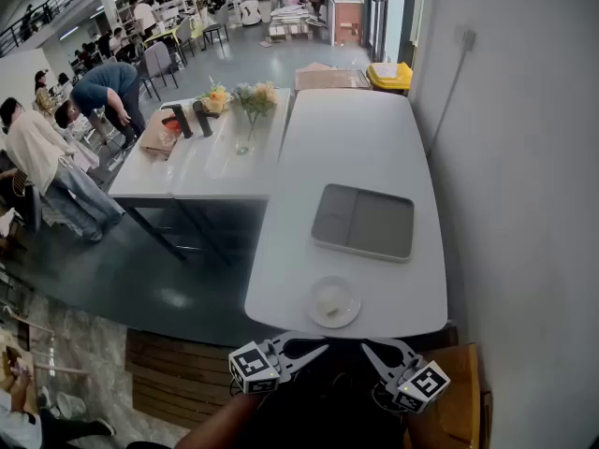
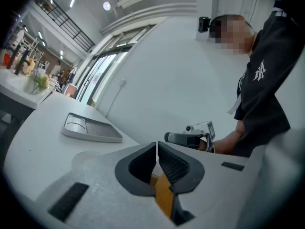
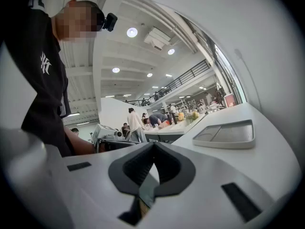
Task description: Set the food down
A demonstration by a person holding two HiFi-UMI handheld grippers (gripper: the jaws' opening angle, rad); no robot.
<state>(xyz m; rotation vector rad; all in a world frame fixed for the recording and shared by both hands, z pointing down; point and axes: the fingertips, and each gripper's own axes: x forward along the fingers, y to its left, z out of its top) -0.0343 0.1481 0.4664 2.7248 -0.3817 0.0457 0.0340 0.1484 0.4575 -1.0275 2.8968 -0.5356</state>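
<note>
Holding left gripper (image 1: 316, 349) low and level, just off the near edge of the white table (image 1: 346, 148). Fingers (image 2: 176, 166) pressed together, nothing pinched. Same for right gripper (image 1: 371, 350): level, fingers (image 3: 178, 173) pressed together, empty. Both sets of tips angled in toward each other, near but apart, marker cubes out to the sides.

Food (image 1: 329, 300): small pale lump, too small to tell what kind. Sitting on a round white plate (image 1: 354, 305) on the table, just ahead of both sets of fingertips and roughly between them. Not touched by either. Plate close to the near table edge.

Grey compartment tray (image 1: 363, 221) flat on the table farther ahead, past the plate, slightly toward the right fingers' side. Looks empty in both gripper views. Well apart from the fingertips, and a gap between it and the plate.

Seen from the left gripper view: right gripper just beyond own fingertips, with a bare forearm and black sleeve behind it.

Far ahead and off to the left fingers' side: second table with a vase of flowers (image 1: 245, 110) and dark bottles. People standing and bending near it. Plain white wall along the right fingers' side.
</note>
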